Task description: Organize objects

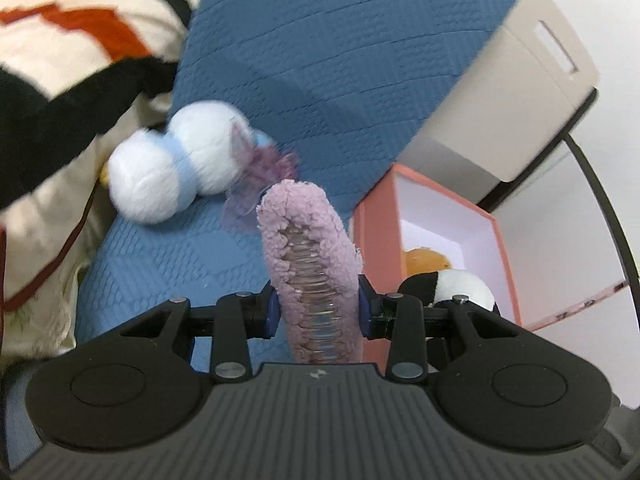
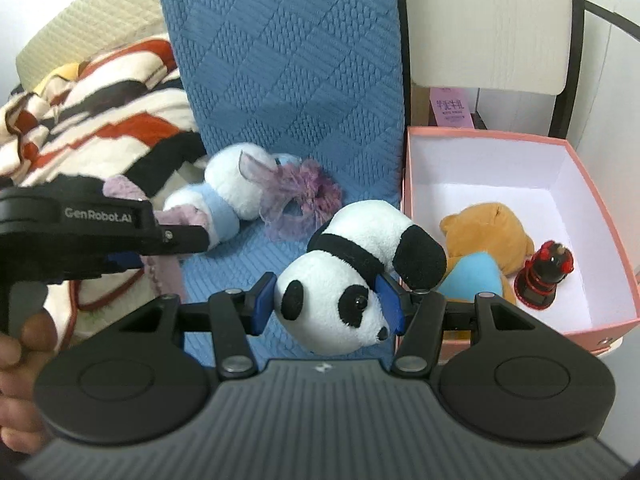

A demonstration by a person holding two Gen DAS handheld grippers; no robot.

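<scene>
Plush, light and squashy, is pinched at the head: the panda by the right claw beside the box, the purple toy by the left claw.

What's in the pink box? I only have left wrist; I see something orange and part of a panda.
Observer: The panda plush isn't in the box; the right gripper has its fingers shut on its head, just outside the pink box.
Operator: And the orange thing?
Observer: An orange-brown plush with a light blue part, lying on the box floor.
Operator: Anything else in there?
Observer: A small red and black figure, upright, beside that plush.
Operator: Anything behind the box?
Observer: A pink printed label under the white panel.
</scene>
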